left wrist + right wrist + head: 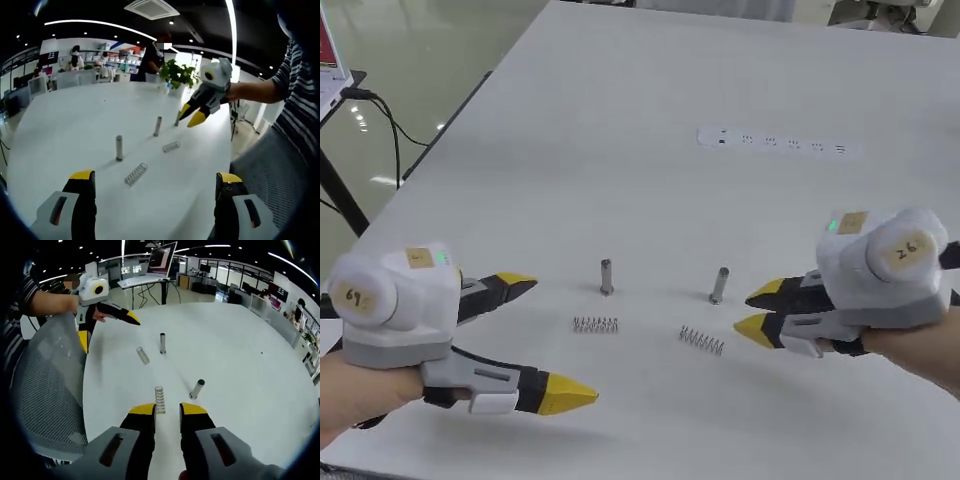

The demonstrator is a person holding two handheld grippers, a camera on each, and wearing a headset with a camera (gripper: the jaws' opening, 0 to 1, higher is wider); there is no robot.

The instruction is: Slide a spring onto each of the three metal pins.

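Two short metal pins stand upright on the white table (pixel 620 130), the left pin (pixel 607 277) and the right pin (pixel 719 285). A spring (pixel 595 325) lies in front of the left pin, and a second spring (pixel 701 341) lies in front of the right pin. My left gripper (pixel 548 338) hovers left of them, jaws wide open and empty. My right gripper (pixel 758 310) is just right of the second spring, open by a narrow gap. In the right gripper view that spring (pixel 159 399) lies just ahead of the fingertips (pixel 145 412). In the left gripper view a thin third upright piece (pixel 177 118) stands beside the right gripper (pixel 191 116).
A white power strip (pixel 780 143) lies at the back right of the table. Off the table's left edge stand a laptop stand (pixel 330 60) and black cables (pixel 390 120). A mesh chair back (pixel 55 380) is at the near side.
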